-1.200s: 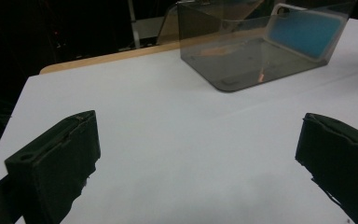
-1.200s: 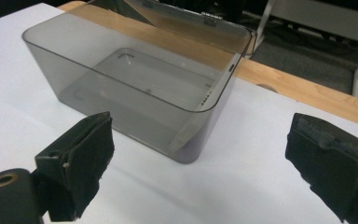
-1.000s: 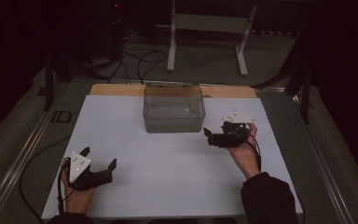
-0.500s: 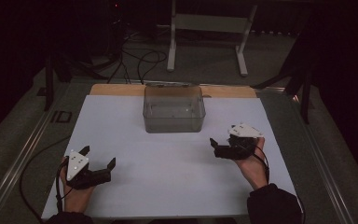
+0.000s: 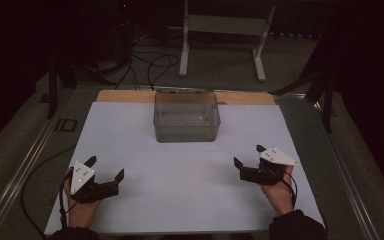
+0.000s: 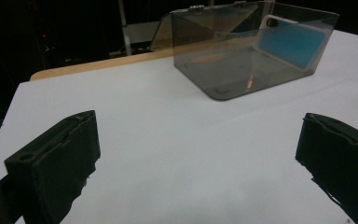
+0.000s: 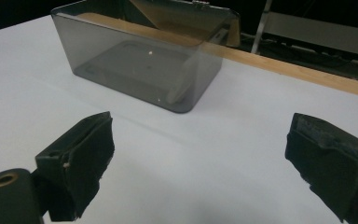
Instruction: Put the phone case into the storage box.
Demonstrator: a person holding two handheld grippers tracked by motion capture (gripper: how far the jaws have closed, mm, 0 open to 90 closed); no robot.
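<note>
A smoky clear plastic box (image 5: 186, 117) with its hinged lid open stands at the back middle of the white tabletop (image 5: 190, 200). In the left gripper view the box (image 6: 223, 70) holds a flat blue thing with rounded corners (image 6: 293, 39), leaning on one wall. My left gripper (image 5: 106, 166) rests open near the front left corner, nothing between its jaws (image 6: 198, 154). My right gripper (image 5: 248, 155) is open near the front right, well short of the box (image 7: 121, 51), and its jaws (image 7: 196, 158) are also empty.
A wooden strip (image 5: 125, 95) edges the table's far side. Beyond it stand a metal stand (image 5: 225, 30) and loose cables (image 5: 145, 62) on the floor. A metal rail (image 5: 25, 160) runs along the table's left side.
My right gripper has drawn back from beside the box toward the near edge and a little to the right. The left gripper has barely shifted.
</note>
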